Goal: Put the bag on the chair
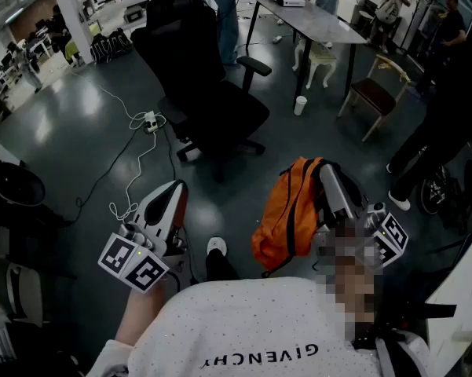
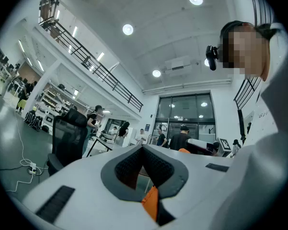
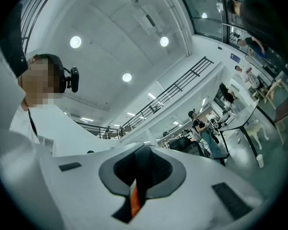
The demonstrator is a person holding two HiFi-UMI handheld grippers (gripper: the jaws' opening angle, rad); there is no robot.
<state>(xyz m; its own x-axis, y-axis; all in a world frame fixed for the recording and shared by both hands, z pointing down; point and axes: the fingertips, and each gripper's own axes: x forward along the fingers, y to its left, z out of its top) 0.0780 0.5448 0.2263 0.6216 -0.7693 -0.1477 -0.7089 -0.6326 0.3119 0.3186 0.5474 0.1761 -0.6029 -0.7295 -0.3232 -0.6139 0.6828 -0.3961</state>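
An orange bag (image 1: 287,220) hangs by its dark strap from my right gripper (image 1: 327,173), low at the right of the head view. In the right gripper view the right gripper (image 3: 143,148) is shut on that strap, which runs black and orange between the jaws. The black office chair (image 1: 212,93) stands on the floor ahead of both grippers, seat facing me, apart from the bag. My left gripper (image 1: 177,187) is low at the left, pointing toward the chair. Its jaws (image 2: 144,147) meet at the tips with nothing held. The chair (image 2: 67,139) shows at the left of that view.
A power strip with white cables (image 1: 149,122) lies on the floor left of the chair. Behind it stand a grey table (image 1: 314,18), a white stool (image 1: 318,57), a paper cup (image 1: 300,105) and a wooden chair (image 1: 377,93). A person in dark clothes (image 1: 448,124) stands at the right.
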